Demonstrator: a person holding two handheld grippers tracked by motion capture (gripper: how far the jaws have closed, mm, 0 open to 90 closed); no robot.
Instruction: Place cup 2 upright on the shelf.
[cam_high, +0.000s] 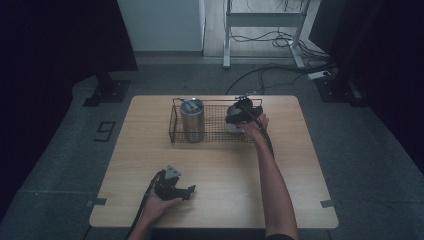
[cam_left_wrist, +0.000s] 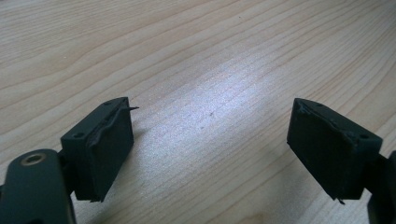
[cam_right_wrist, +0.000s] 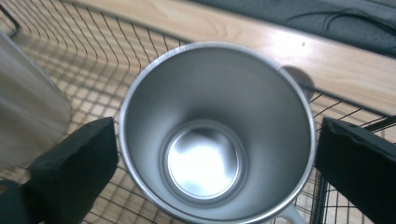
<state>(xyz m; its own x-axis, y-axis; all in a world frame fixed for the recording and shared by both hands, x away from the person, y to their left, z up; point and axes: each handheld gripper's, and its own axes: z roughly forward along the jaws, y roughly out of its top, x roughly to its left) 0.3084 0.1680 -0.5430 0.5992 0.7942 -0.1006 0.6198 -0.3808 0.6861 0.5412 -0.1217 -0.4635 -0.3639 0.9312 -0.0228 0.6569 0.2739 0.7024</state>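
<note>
A black wire basket (cam_high: 216, 101) stands at the back middle of the wooden table (cam_high: 225, 175). A tall steel tumbler (cam_high: 192, 120) stands in its left end. At its right end is a steel mug (cam_high: 233, 126), and my right gripper (cam_high: 242, 116) points down over it. In the right gripper view the mug (cam_right_wrist: 205, 154) opens toward the camera. My right gripper (cam_right_wrist: 215, 126) is open, one jaw close to each side of the rim. My left gripper (cam_high: 191, 190) lies near the front left of the table. It (cam_left_wrist: 212, 109) is open over bare wood.
The tumbler's side (cam_right_wrist: 28, 107) rises to the left of the mug above the basket mesh (cam_right_wrist: 70, 46). Grey floor surrounds the table, with cables (cam_high: 280, 70) and stand feet behind it. Bare wood (cam_left_wrist: 187, 46) lies ahead of the left gripper.
</note>
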